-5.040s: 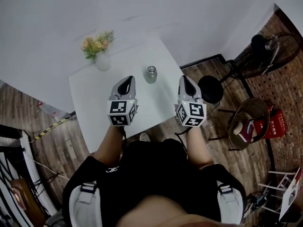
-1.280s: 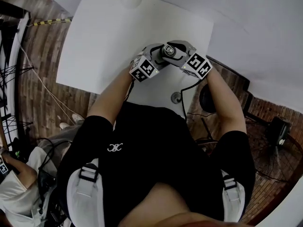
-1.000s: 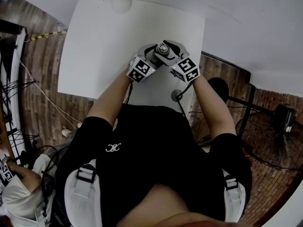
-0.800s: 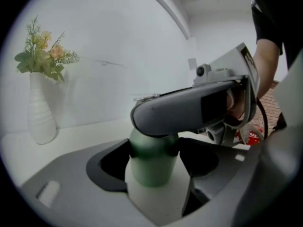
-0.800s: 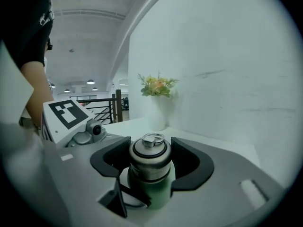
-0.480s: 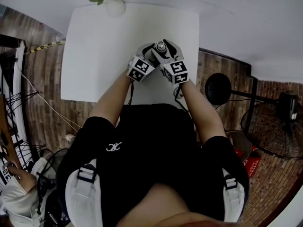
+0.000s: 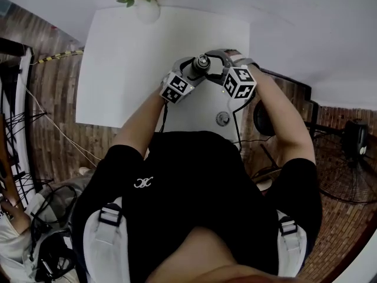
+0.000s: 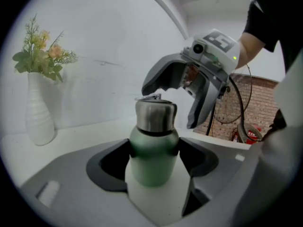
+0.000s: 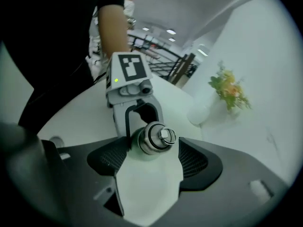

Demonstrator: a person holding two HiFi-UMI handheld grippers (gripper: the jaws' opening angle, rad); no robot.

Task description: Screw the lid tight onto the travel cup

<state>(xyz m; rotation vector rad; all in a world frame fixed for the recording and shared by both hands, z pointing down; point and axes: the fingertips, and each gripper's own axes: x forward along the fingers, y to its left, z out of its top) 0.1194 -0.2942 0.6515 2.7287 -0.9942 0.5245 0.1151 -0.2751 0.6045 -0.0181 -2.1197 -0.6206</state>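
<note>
Head view: compared with half a second ago, the right gripper [image 7: 215,61] has rolled outward. Its marker cube [image 7: 238,82] now sits farther right and the forearm has swung out, uncovering a small round object [image 7: 222,118] on the table [image 7: 129,69] near the front edge. Its jaws have just been opening and stand wide on either side of the steel lid [image 9: 154,137] without pressing on it. The left gripper [image 7: 193,71] has kept its place, its pads clamped on the green body of the travel cup [image 8: 152,155], which is upright over the table's right part. The table's right edge lies close beside the right gripper, and bare white top spreads left and back toward the vase [image 7: 147,9]. The only print is the black-and-white square markers on the cubes and a white emblem [image 7: 141,183] on the black shirt, too small to read.
</note>
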